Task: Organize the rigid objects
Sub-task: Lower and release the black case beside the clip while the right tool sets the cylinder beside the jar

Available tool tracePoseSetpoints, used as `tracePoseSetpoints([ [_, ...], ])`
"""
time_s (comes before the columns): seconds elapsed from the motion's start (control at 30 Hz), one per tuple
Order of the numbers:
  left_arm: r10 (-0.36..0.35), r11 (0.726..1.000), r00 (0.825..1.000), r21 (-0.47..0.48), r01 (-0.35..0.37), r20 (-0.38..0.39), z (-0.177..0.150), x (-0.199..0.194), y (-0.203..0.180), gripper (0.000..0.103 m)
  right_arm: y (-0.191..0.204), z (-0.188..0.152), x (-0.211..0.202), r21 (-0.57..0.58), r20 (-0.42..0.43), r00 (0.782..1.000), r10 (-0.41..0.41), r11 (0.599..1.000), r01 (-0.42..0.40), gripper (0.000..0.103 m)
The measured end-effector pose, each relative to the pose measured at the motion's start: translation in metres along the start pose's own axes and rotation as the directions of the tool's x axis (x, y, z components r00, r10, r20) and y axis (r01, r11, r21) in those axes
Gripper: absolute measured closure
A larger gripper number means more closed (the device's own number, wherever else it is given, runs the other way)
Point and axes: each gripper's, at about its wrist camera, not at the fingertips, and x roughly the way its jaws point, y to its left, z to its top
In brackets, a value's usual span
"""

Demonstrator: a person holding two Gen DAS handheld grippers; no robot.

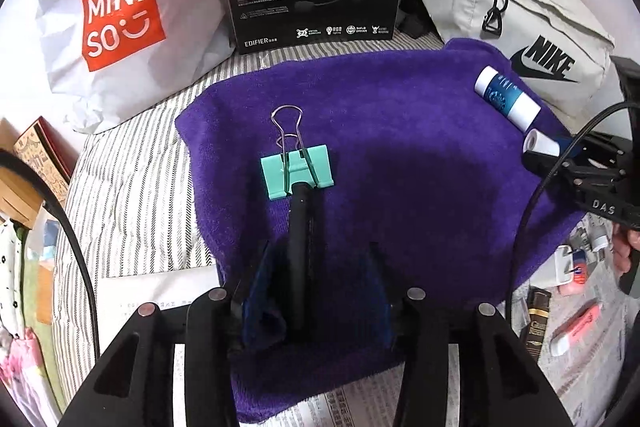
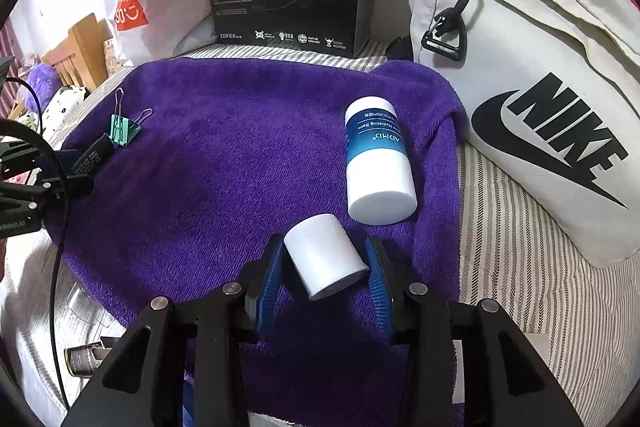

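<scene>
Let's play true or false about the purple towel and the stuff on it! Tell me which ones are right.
1. The right tongs are around a small white cylinder. True.
2. The binder clip is red. False: it is mint green.
3. The blue and white bottle stands upright. False: it lies on its side on the purple towel.
4. The left tongs reach the clip. True.
5. The Nike bag is black. False: it is pale grey with a black logo.

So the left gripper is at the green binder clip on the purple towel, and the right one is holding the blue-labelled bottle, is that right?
Not quite. The right gripper holds the plain white cylinder; the right wrist view shows the blue-labelled bottle lying free on the purple towel beyond it. The left gripper is indeed at the green binder clip.
</scene>
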Motion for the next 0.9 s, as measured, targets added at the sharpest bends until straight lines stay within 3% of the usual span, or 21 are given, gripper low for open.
tracePoseSetpoints([
  [0.13, 0.045, 0.999, 0.999, 0.009, -0.045, 0.006, -0.001, -0.008, -0.001, 0.053, 0.0, 0.0, 0.0, -0.005, 0.002, 1.0, 0.0, 1.0, 0.0, 0.062],
  [0.33, 0.048, 0.999, 0.999, 0.002, -0.048, 0.025, -0.003, -0.031, 0.0, 0.051, 0.0, 0.0, 0.0, -0.017, 0.003, 1.0, 0.014, 1.0, -0.014, 0.06],
  [0.47, 0.053, 0.999, 0.998, -0.011, -0.053, 0.025, -0.011, -0.043, 0.002, 0.051, 0.011, -0.003, 0.001, -0.072, -0.002, 0.999, 0.052, 0.996, -0.052, 0.034],
  [0.67, 0.065, 0.997, 0.998, -0.049, -0.064, 0.019, -0.035, -0.064, 0.008, 0.051, 0.011, 0.0, 0.0, -0.058, -0.024, 0.999, 0.034, 0.998, -0.035, 0.034],
  [0.9, 0.049, 0.996, 0.998, -0.074, -0.046, 0.036, -0.06, -0.088, 0.007, 0.051, 0.002, -0.002, -0.031, 0.0, 0.012, 1.0, 0.014, 1.0, -0.014, 0.034],
])
